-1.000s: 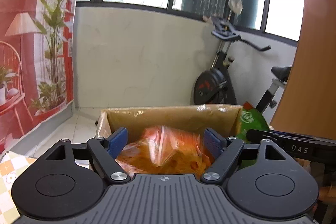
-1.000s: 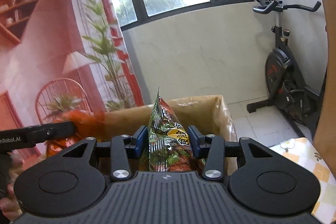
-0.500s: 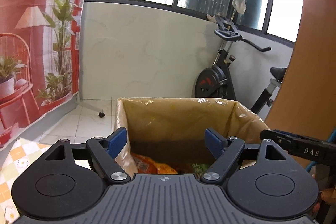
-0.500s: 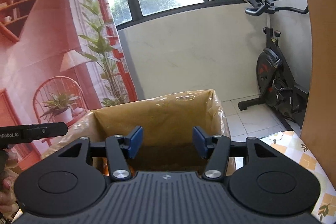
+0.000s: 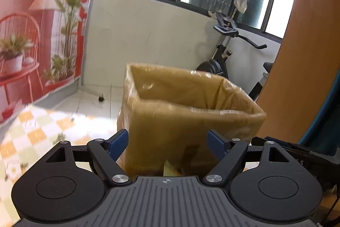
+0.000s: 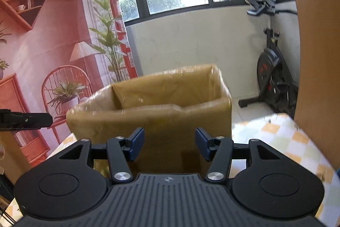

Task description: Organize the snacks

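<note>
Both my left gripper and right gripper have fingers released, empty. At twelve o'clock, the tape-wrapped brown cardboard box risks a nudge off the checkered table.

— How does the left gripper stand?
— Level, jaws spread wide, nothing between the blue pads.
— And the right gripper?
— Level too, jaws apart and empty; its tip shows at the left view's right edge.
</note>
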The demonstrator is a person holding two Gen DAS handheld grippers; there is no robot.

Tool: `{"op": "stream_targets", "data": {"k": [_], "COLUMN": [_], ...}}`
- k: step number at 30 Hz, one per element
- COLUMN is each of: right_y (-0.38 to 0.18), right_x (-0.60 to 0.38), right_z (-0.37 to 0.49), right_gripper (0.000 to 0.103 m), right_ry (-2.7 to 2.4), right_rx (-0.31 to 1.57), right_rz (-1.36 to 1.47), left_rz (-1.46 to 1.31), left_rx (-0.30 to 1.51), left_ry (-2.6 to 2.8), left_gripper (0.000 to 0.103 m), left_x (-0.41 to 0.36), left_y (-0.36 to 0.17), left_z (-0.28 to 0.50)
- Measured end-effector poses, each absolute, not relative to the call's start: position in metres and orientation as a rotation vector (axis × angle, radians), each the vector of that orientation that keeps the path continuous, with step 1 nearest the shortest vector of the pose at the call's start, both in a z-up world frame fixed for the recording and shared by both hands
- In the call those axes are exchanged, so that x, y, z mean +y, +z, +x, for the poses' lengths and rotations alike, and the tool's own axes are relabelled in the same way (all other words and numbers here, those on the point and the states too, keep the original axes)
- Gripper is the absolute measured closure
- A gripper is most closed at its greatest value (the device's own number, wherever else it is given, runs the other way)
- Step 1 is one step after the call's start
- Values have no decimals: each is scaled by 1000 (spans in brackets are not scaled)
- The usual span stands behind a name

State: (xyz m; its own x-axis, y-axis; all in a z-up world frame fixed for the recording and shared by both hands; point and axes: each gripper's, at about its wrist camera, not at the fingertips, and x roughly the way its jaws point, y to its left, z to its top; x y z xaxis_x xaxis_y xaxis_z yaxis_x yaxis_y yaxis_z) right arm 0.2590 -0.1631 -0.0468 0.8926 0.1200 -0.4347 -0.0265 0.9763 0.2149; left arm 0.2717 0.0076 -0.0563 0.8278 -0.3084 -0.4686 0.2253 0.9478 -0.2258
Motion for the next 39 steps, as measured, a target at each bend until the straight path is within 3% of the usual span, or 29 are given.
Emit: {"op": "stream_targets", "data": {"k": [24,25,26,28,39], "right_y": [-105,-105,-106,-107,-115], "right_x": [-138,-137,-136,-136,-128], "right_z": [217,217,217,217,218], "right_gripper": [47,47,47,47,47], "right_ry": [163,164,164,165,205], "right_rx": [672,674,676,680,721], "right_rz": [257,254,253,253,258], "left_rz": [-215,-209,-203,-189,-276], "left_rx": [756,761,770,792,845], "left_ry": [-385,-386,-390,-380,-330], "left_gripper": [24,30,47,66,66], "left_x": [-2,-2,-2,-1,29], "left_y": [-124,-125,-127,-130,-154], "left_z": [249,249,249,248,235]}}
